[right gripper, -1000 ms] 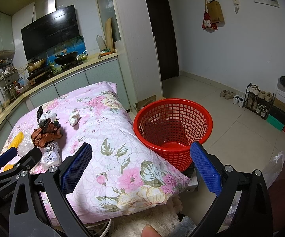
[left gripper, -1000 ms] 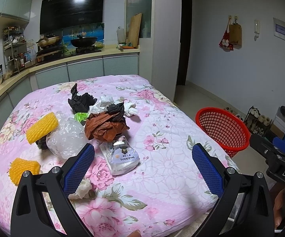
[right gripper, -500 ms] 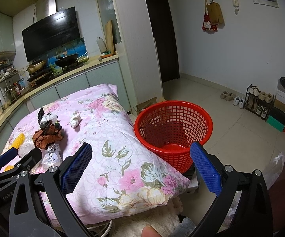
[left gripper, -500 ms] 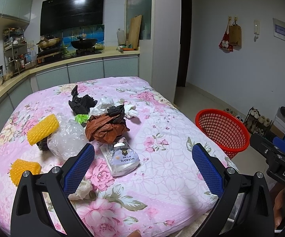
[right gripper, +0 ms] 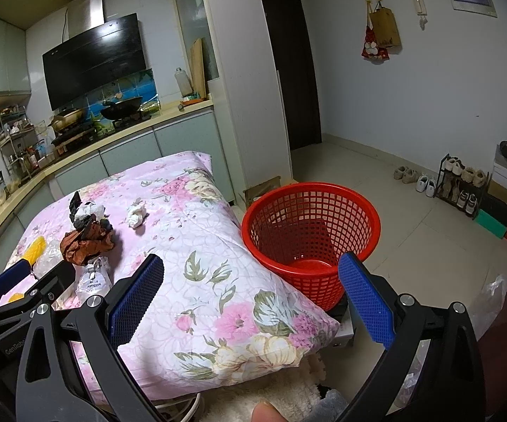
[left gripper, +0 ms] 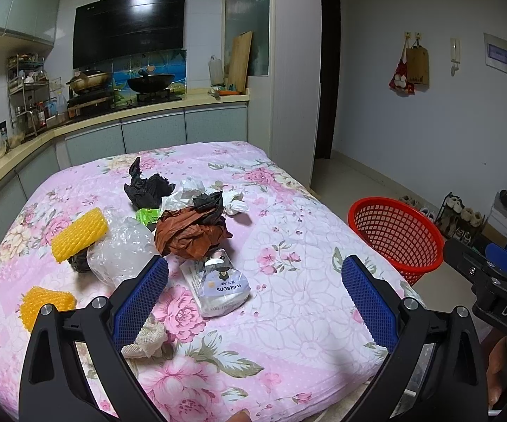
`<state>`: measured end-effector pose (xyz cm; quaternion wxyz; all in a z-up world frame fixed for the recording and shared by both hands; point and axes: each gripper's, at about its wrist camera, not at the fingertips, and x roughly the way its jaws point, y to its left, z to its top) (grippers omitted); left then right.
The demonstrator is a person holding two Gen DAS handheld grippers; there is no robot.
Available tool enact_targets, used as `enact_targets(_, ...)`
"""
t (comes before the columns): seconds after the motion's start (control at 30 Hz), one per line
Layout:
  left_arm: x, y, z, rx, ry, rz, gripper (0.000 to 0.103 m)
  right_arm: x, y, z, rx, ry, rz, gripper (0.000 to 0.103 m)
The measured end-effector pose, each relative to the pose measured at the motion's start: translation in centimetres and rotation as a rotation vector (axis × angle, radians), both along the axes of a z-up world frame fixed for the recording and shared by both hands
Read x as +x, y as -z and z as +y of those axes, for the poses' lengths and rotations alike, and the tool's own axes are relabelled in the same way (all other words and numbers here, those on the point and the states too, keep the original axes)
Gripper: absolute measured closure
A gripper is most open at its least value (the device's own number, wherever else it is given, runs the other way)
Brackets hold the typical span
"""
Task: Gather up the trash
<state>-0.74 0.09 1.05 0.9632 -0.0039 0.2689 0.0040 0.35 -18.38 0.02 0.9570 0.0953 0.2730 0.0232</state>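
Both tongs, left (left gripper: 253, 290) and right (right gripper: 250, 293), gape empty near seemingly empty red basket (right gripper: 310, 237).

Your path to red basket (right gripper: 309, 232) lay open over bare quilt (right gripper: 218, 246); trash pile (left gripper: 186, 232) crowded left.

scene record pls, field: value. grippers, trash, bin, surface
left gripper: open, empty, above the near edge of the quilt
right gripper: open, empty, facing the basket
surface: pink floral quilt
trash: brown crumpled bag, wipes pack, clear plastic bag, black bag, yellow foam nets, all on the quilt
bin: red mesh basket, beside the quilt, looks empty
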Motion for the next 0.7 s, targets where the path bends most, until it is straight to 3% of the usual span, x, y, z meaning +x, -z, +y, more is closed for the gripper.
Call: enact_targets(0.7, -0.35, -0.15, 0.19, 0.010, -0.009, -0.025, 0.007, -0.05, 0.06, 0.11, -0.001, -0.002, -0.006, 0.007)
